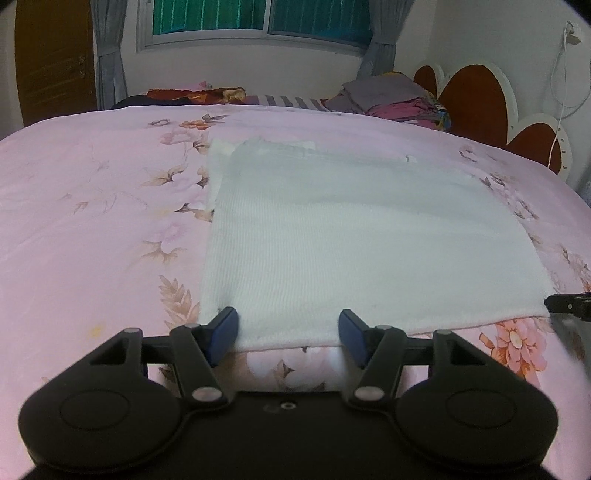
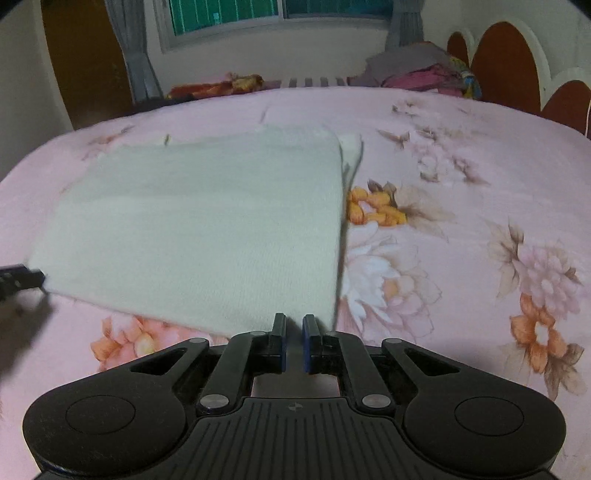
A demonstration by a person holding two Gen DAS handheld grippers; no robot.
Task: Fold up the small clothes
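Bedroom setting: pink floral bedspread (image 1: pixel 92 206) covers the bed, window (image 1: pixel 258 22) with grey curtains behind, pile of folded clothes (image 1: pixel 391 98) at the far edge beside a brown-and-white headboard (image 1: pixel 476 96).

Left wrist view: white knit garment (image 1: pixel 332 236), folded to a rough rectangle, lies flat on the bedspread. Left gripper (image 1: pixel 288 332) sits at the garment's near hem, jaws apart, blue pads (image 1: pixel 225 332) straddling the near-left corner region; pads not pressing the cloth. Tip of the right gripper (image 1: pixel 569 308) shows at the garment's near-right corner.

Right wrist view: same garment (image 2: pixel 199 229) spreads ahead and to the left. Right gripper (image 2: pixel 294 332) has jaws drawn nearly together at the near-right corner; a thin strip of hem appears pinched between them. Left gripper (image 2: pixel 22 280) visible at the far-left corner.
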